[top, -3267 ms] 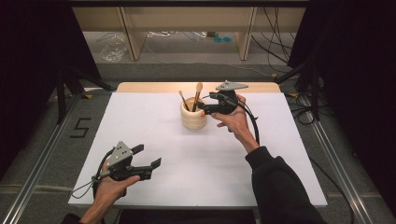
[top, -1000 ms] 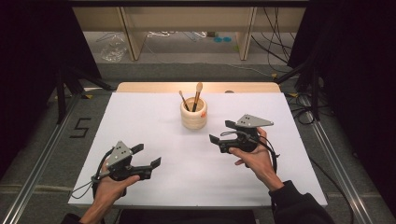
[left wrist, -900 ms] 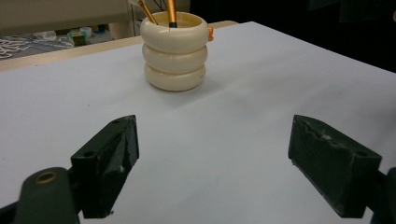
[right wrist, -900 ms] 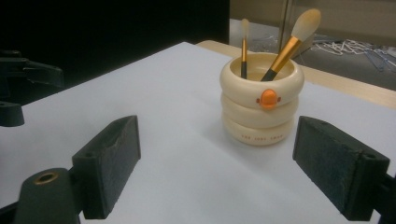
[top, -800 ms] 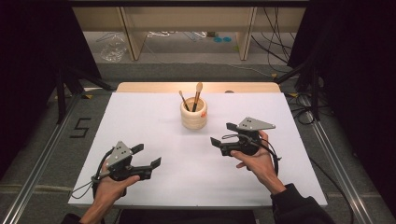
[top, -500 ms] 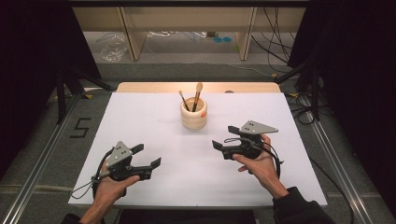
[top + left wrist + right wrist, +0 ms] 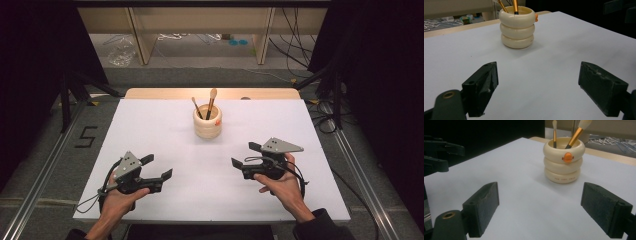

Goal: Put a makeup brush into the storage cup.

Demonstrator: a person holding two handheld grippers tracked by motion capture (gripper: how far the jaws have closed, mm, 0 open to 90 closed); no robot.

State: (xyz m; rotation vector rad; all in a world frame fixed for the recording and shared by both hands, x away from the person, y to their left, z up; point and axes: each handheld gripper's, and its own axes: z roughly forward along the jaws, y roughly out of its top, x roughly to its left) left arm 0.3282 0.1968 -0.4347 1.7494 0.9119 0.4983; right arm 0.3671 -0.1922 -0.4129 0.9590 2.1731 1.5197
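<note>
Pulled back from the cup (image 7: 207, 121), the right gripper (image 7: 241, 156) now hovers low over the bench (image 7: 150, 125), fingers wide apart and empty. Left gripper (image 7: 157, 167) likewise gapes empty. Both point toward the cup, which holds two brushes (image 7: 212, 100), well ahead of both pairs of fingers.

In the left gripper view the tool (image 7: 537, 91) has its two black jaws spread wide, with nothing but bare white tabletop (image 7: 564, 45) between them. Farther off, left of centre, a cream ribbed holder (image 7: 517, 27) stands upright on the tabletop, well apart from the jaws. Two golden brush handles (image 7: 515, 5) rise from it, and a small orange knob (image 7: 536, 17) shows at its right edge.
</note>
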